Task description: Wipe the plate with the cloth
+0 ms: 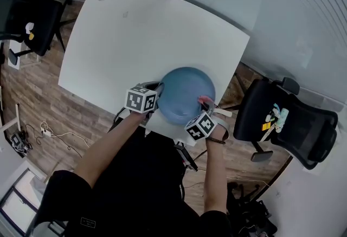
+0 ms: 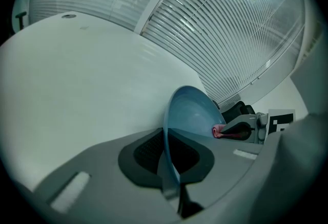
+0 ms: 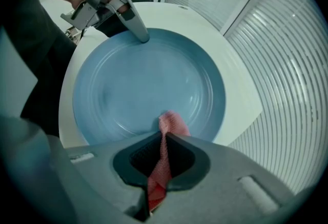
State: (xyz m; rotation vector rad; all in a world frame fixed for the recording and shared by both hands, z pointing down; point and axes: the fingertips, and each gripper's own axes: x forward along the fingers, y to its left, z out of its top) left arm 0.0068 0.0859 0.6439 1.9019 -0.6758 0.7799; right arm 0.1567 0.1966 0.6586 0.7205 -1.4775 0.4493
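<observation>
On the white counter (image 1: 135, 30), near its edge, my left tongs (image 1: 158, 88) clamp the left rim of the blue plate (image 1: 181, 92) while my right tongs (image 3: 164, 138) pinch the pink cloth (image 3: 173, 123) onto its right side.

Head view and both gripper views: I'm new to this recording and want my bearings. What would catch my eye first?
A large blue plate lies near the person's edge of the white table. The left gripper is clamped on the plate's rim. The right gripper, on the opposite side, holds a pink-red cloth down on the plate's inside.
</observation>
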